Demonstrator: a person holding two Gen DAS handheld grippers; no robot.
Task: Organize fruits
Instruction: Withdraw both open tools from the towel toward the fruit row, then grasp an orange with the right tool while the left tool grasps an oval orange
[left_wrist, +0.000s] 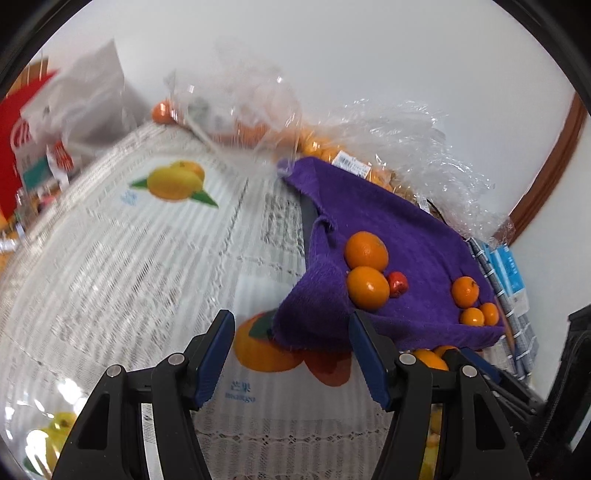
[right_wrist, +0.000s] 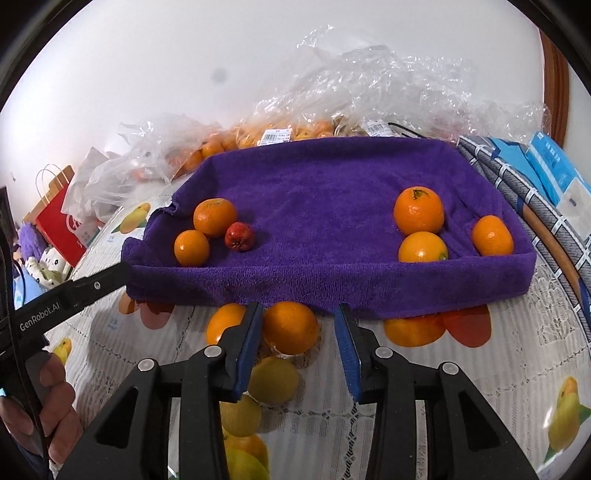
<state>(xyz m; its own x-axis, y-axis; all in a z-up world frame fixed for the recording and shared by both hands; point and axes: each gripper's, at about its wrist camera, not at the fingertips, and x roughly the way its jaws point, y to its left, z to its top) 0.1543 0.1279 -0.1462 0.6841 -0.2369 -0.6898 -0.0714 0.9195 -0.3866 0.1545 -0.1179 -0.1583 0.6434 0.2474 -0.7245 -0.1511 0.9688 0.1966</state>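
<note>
A purple towel-lined tray (right_wrist: 332, 288) (left_wrist: 417, 229) holds two oranges (right_wrist: 214, 216) and a small red fruit (right_wrist: 239, 236) at its left, and three oranges (right_wrist: 418, 210) at its right. In front of it on the table lie an orange (right_wrist: 290, 326), a second orange (right_wrist: 223, 325) and yellow fruits (right_wrist: 273, 380). My right gripper (right_wrist: 299, 314) is open, its jaws either side of the nearer orange. My left gripper (left_wrist: 291, 319) is open and empty at the tray's left corner; it shows in the right wrist view (right_wrist: 92, 284) as a black finger.
Clear plastic bags of oranges (right_wrist: 273, 133) lie behind the tray. A red paper bag (right_wrist: 59, 221) stands far left. A blue checked cloth and blue packets (right_wrist: 550, 173) lie at the right. The tablecloth (left_wrist: 147, 258) is white lace with printed fruit.
</note>
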